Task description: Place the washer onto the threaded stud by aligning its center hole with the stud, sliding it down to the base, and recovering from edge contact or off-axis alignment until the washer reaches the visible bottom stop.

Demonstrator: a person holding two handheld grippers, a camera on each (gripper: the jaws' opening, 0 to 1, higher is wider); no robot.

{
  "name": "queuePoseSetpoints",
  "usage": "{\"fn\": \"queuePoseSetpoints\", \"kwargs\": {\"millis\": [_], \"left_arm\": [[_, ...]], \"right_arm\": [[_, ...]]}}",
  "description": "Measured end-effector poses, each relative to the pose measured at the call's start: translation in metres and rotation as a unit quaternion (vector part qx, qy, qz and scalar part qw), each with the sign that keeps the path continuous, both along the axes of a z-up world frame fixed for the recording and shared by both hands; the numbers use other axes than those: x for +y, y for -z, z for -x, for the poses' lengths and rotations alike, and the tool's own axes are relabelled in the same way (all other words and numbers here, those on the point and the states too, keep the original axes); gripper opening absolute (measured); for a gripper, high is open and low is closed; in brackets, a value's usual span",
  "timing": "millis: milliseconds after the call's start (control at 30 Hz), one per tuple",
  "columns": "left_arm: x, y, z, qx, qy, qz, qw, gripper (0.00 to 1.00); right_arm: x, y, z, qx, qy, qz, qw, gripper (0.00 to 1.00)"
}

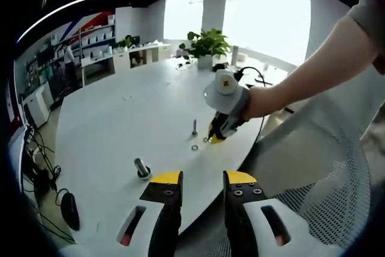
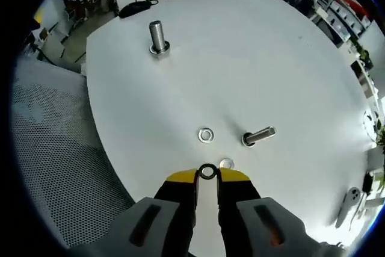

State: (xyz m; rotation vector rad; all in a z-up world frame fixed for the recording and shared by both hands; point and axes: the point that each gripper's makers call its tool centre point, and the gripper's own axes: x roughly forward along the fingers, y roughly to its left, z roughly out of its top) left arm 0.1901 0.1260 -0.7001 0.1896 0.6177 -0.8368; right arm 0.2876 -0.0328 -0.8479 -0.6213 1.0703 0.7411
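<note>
A thin threaded stud (image 2: 258,135) stands on the white table (image 2: 264,46); the left gripper view has the stud (image 1: 194,127) upright near the table's near edge. My right gripper (image 2: 207,174) is shut on a dark washer (image 2: 207,171) held at its yellow tips, short of the stud and just above the table. A silver washer (image 2: 206,135) lies flat left of the stud, and another small one (image 2: 226,163) lies just past the tips. From the left gripper view, the right gripper (image 1: 215,138) is held by a hand beside the stud. My left gripper (image 1: 203,179) hangs open off the table's edge.
A thicker bolt (image 2: 157,36) stands on its head farther along the table, also the bolt (image 1: 142,168) near my left jaws. A mesh chair (image 1: 337,173) sits by the table edge. A potted plant (image 1: 206,45) and cables are at the far side.
</note>
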Motion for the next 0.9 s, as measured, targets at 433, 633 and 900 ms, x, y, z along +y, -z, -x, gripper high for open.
{"fn": "queuePoseSetpoints", "kwargs": {"millis": [433,633,900], "left_arm": [[-0.002,-0.002,0.000,-0.007,0.005,0.000,1.0000,0.25],[-0.002,-0.003,-0.001,-0.010,0.004,0.001,0.9999,0.25],[-0.003,-0.003,0.000,-0.010,0.006,0.001,0.9999,0.25]], "right_arm": [[-0.016,-0.026,-0.012,-0.027,0.012,-0.002,0.9996,0.14],[-0.021,-0.036,-0.020,-0.040,0.017,-0.006,0.9990,0.14],[-0.023,-0.050,-0.032,-0.055,0.025,-0.015,0.9981,0.14]]}}
